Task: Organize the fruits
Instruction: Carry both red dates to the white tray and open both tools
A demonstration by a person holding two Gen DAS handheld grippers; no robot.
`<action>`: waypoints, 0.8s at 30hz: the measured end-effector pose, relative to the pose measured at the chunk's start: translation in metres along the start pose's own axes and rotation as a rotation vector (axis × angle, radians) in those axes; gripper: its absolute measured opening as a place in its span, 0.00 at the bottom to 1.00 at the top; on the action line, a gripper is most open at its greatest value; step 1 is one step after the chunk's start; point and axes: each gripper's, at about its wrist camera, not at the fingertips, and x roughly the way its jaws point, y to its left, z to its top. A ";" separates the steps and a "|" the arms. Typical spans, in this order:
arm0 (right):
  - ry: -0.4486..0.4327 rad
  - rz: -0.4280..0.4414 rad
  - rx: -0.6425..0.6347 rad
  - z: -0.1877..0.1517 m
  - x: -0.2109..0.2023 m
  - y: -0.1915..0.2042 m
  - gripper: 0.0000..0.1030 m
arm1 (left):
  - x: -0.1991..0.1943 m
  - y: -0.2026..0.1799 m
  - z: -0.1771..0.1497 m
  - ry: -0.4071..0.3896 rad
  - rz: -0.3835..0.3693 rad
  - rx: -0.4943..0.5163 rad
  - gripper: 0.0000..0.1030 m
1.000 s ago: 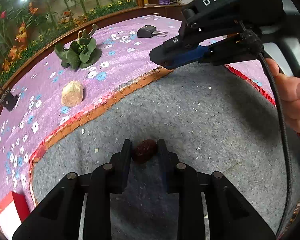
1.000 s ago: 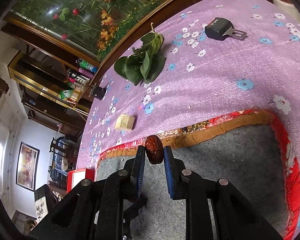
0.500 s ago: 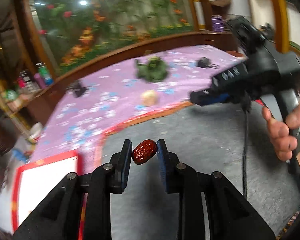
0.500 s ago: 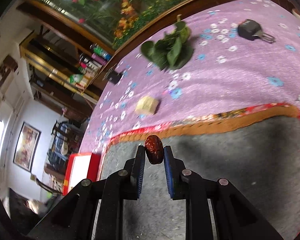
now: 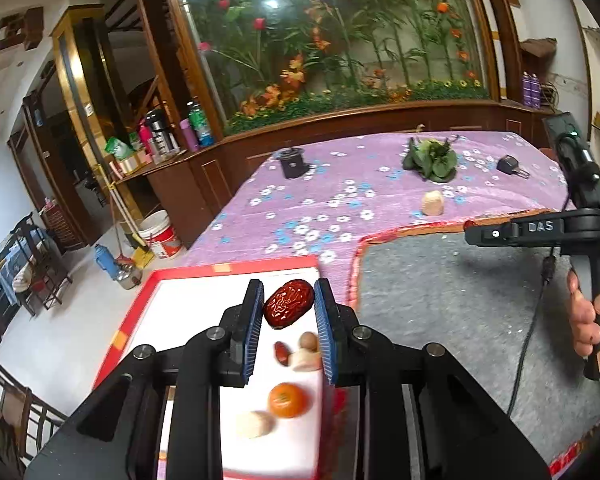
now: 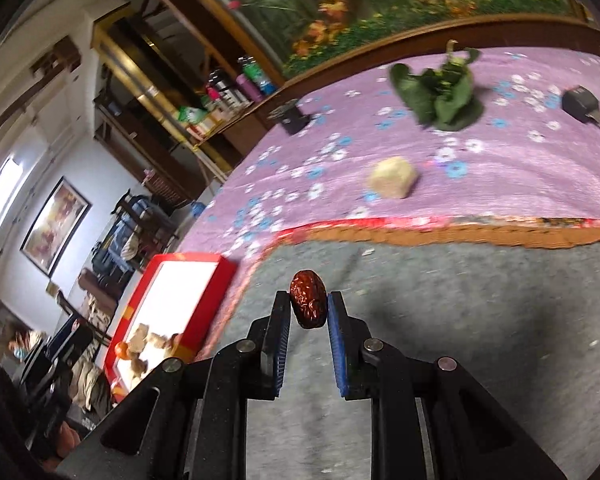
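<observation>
My left gripper (image 5: 288, 300) is shut on a wrinkled red date (image 5: 289, 308) and holds it above the red-rimmed white tray (image 5: 192, 280). In the tray lie an orange fruit (image 5: 289, 400), a pale round fruit (image 5: 255, 424), a small red date (image 5: 281, 353) and pale pieces (image 5: 306, 350). My right gripper (image 6: 309, 300) is shut on another red date (image 6: 308, 303) above the grey mat (image 6: 480, 320). The tray (image 6: 204, 264) lies to its left. The right gripper also shows in the left wrist view (image 5: 470, 225).
A pale lump (image 5: 433, 203), a bunch of green leaves (image 5: 432, 159), a black key (image 5: 510, 166) and a small black device (image 5: 293, 163) lie on the purple flowered cloth (image 5: 320, 200). The tray sits at the table's left edge, with floor clutter (image 5: 156, 236) below.
My left gripper has lifted its date off the grey mat and swung left over the tray. My right gripper has turned left with its date still held.
</observation>
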 end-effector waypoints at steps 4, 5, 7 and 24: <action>-0.028 0.050 -0.051 -0.009 -0.005 0.033 0.18 | -0.005 0.021 -0.005 -0.013 0.023 -0.041 0.22; -0.034 0.070 -0.062 -0.011 -0.006 0.042 0.18 | -0.005 0.026 -0.007 -0.012 0.030 -0.051 0.22; -0.044 0.107 -0.083 -0.015 -0.005 0.062 0.18 | -0.006 0.033 -0.009 -0.015 0.041 -0.065 0.23; 0.005 0.250 -0.203 -0.044 0.027 0.154 0.18 | 0.003 0.081 -0.031 0.005 0.102 -0.150 0.23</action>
